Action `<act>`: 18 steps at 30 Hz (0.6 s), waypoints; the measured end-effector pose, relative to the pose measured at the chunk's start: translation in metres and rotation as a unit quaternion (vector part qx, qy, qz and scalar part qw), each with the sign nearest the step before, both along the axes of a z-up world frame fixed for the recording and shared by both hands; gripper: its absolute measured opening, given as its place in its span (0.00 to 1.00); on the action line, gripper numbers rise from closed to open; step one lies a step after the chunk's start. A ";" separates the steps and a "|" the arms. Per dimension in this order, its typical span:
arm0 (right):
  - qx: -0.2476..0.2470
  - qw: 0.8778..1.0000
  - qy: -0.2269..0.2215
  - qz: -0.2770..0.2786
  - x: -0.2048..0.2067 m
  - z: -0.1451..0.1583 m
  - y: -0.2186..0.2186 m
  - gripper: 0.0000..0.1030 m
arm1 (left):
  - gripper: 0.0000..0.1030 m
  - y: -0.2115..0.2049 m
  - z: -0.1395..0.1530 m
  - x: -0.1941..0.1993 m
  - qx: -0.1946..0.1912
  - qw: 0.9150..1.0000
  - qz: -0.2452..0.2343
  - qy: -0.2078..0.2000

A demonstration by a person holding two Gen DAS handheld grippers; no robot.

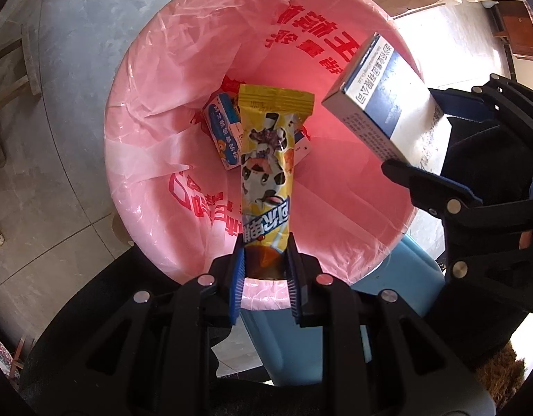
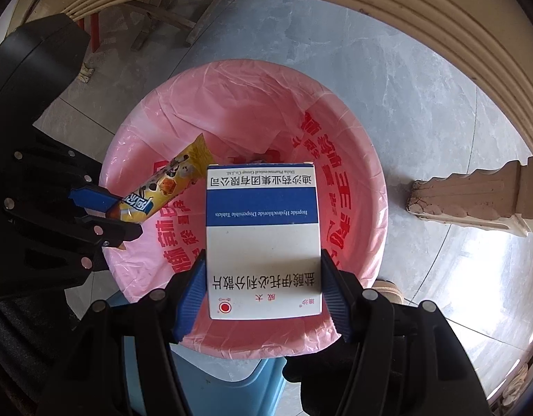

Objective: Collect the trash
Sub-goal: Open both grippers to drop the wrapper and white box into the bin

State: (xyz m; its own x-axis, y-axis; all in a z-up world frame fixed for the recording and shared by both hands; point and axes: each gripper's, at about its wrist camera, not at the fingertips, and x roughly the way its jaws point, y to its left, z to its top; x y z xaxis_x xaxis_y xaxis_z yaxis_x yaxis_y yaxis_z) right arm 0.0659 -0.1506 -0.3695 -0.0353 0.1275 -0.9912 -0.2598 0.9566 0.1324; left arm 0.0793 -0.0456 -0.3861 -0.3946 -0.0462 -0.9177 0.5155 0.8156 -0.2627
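Note:
A blue bin lined with a pink plastic bag (image 1: 152, 111) (image 2: 356, 159) stands on the floor below both grippers. My left gripper (image 1: 266, 263) is shut on the lower end of a yellow snack wrapper (image 1: 268, 159) with a cow picture, and the wrapper hangs over the bin's mouth. In the right wrist view that wrapper (image 2: 162, 187) juts from the left gripper (image 2: 115, 215) at the left. My right gripper (image 2: 263, 277) is shut on a white and blue medicine box (image 2: 263, 228), held above the bin. That box (image 1: 380, 104) shows at the right of the left wrist view. A small blue and white carton (image 1: 223, 128) lies at the bag's bottom.
Grey tiled floor (image 1: 58, 69) surrounds the bin. A carved beige furniture leg (image 2: 474, 194) stands to the right, with a curved cream table edge (image 2: 370, 7) above. Wooden stool legs (image 2: 155, 17) show at the far side. The bin's blue wall (image 1: 398, 287) shows under the bag's rim.

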 end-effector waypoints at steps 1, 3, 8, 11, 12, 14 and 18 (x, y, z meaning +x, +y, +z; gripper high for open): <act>0.000 1.000 0.001 0.002 0.000 -0.001 0.001 0.58 | 0.21 0.000 0.000 0.000 0.000 1.000 0.000 0.000; 0.000 1.000 0.003 0.003 0.000 -0.004 0.001 0.58 | 0.21 0.000 0.000 -0.001 0.003 1.000 -0.003 -0.002; 0.000 1.000 0.006 0.003 0.001 -0.007 -0.001 0.59 | 0.27 0.000 -0.001 -0.001 0.010 1.000 -0.005 0.000; -0.004 1.000 0.006 0.005 0.001 -0.008 0.001 0.60 | 0.40 -0.003 -0.001 -0.001 0.011 1.000 -0.010 -0.007; -0.005 1.000 0.007 0.005 0.000 -0.009 0.001 0.60 | 0.44 -0.004 -0.001 -0.001 0.011 1.000 -0.012 -0.008; -0.008 1.000 0.009 0.006 0.000 -0.010 0.001 0.62 | 0.50 -0.005 0.000 0.000 0.010 1.000 -0.011 -0.008; -0.011 1.000 0.008 0.004 0.000 -0.010 0.001 0.69 | 0.55 -0.004 0.000 0.003 0.013 1.000 -0.005 -0.008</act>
